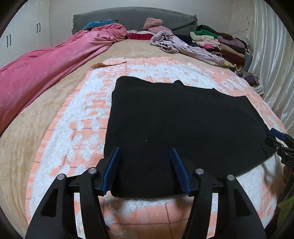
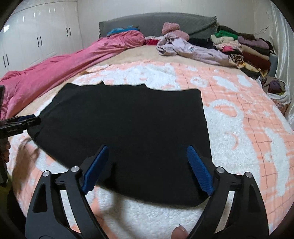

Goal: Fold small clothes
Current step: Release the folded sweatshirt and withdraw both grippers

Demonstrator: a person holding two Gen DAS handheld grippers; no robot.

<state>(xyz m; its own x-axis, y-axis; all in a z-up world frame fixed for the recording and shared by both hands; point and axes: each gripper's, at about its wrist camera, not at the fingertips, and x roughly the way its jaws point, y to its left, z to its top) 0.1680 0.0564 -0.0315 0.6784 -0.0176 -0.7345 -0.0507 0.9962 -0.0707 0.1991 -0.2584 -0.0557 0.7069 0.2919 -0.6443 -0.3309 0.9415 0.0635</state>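
Note:
A black garment lies spread flat on a pink-and-white fleece blanket on the bed. It also shows in the right wrist view. My left gripper is open, its blue pads over the garment's near left corner, nothing between them. My right gripper is open over the garment's near right corner, also empty. The right gripper shows at the right edge of the left wrist view. The left gripper shows at the left edge of the right wrist view.
A rumpled pink duvet runs along the bed's left side. A lilac garment and a stack of folded clothes lie at the back right by the grey headboard. White curtains hang on the right, wardrobes on the left.

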